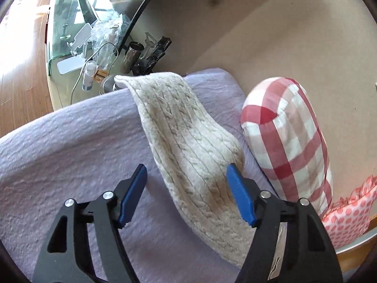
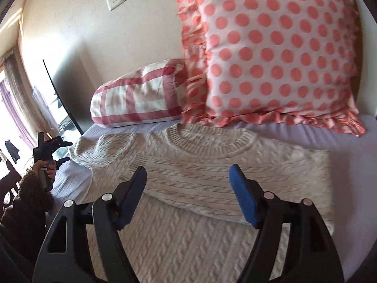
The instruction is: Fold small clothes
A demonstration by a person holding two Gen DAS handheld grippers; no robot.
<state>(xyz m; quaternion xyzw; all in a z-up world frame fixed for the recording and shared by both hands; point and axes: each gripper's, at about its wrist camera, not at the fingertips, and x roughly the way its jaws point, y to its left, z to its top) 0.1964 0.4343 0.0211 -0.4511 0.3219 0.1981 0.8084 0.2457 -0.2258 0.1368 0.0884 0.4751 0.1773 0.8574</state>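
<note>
A cream cable-knit sweater (image 2: 212, 165) lies flat on a lilac bedspread (image 2: 353, 146), collar toward the pillows, with its right sleeve folded across the chest. Its left sleeve (image 1: 188, 136) stretches out toward the bed's edge in the left wrist view. My left gripper (image 1: 186, 184) is open, its blue pads either side of that sleeve, just above it. It also shows in the right wrist view (image 2: 53, 152), held in a hand at the far left. My right gripper (image 2: 187, 184) is open and empty above the sweater's chest.
A red-and-white checked pillow (image 1: 287, 136) and a pink polka-dot pillow (image 2: 271, 54) lean on the wall behind the sweater. Beside the bed stands a cluttered side table (image 1: 61, 94) with a glass shelf, bottles and cables. Wooden floor (image 1: 21, 66) lies beyond.
</note>
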